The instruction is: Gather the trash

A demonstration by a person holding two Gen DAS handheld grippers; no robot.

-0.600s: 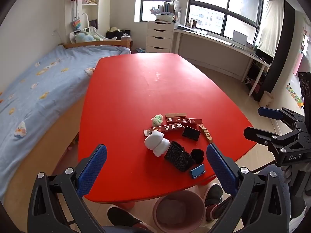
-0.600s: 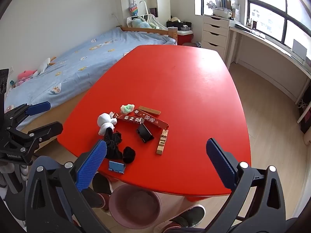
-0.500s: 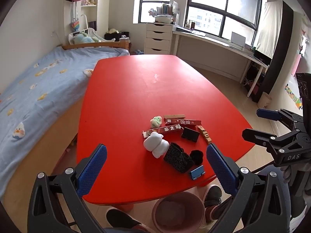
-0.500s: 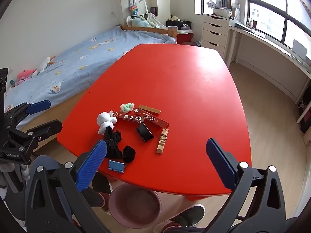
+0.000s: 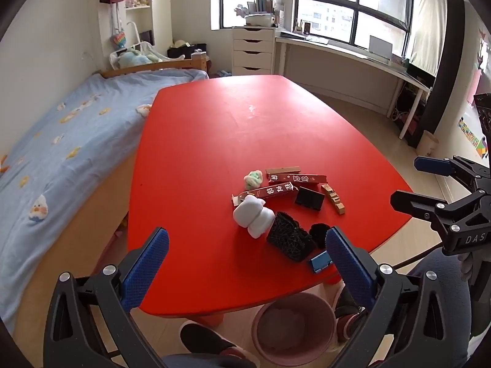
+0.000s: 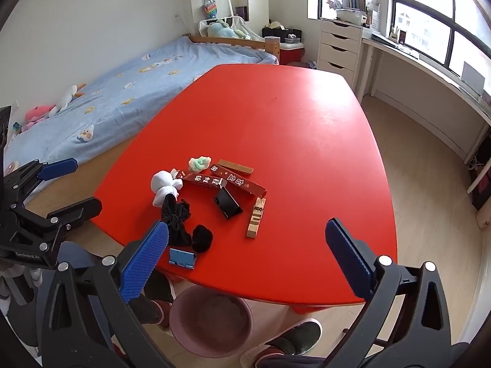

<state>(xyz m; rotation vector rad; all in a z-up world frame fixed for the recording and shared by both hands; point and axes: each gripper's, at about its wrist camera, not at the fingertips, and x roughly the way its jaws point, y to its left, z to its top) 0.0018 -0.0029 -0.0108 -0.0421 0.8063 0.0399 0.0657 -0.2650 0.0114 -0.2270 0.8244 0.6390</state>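
A cluster of litter lies near the front edge of the red table (image 5: 214, 122): a white crumpled wad (image 5: 253, 216), a green-white wad (image 5: 253, 178), two red boxes (image 5: 267, 190), a black mesh piece (image 5: 288, 240), a black pompom (image 5: 319, 231), a wooden block (image 5: 333, 203) and a small blue stand (image 5: 320, 260). My left gripper (image 5: 245, 270) hangs open above the table's near edge, left of the pile. My right gripper (image 6: 245, 263) is open too, short of the wooden block (image 6: 256, 220) and the blue stand (image 6: 182, 257). Neither holds anything.
A pink bin (image 6: 211, 322) stands on the floor under the table's front edge, between a person's shoes (image 6: 291, 340). A bed (image 5: 61, 141) runs along the table's left side. White drawers (image 5: 253, 50) and a long desk (image 5: 353, 58) line the far wall.
Both views have drifted slightly, so the pile sits a little higher in the pictures. Nothing on the table has moved, and both grippers have stayed open.
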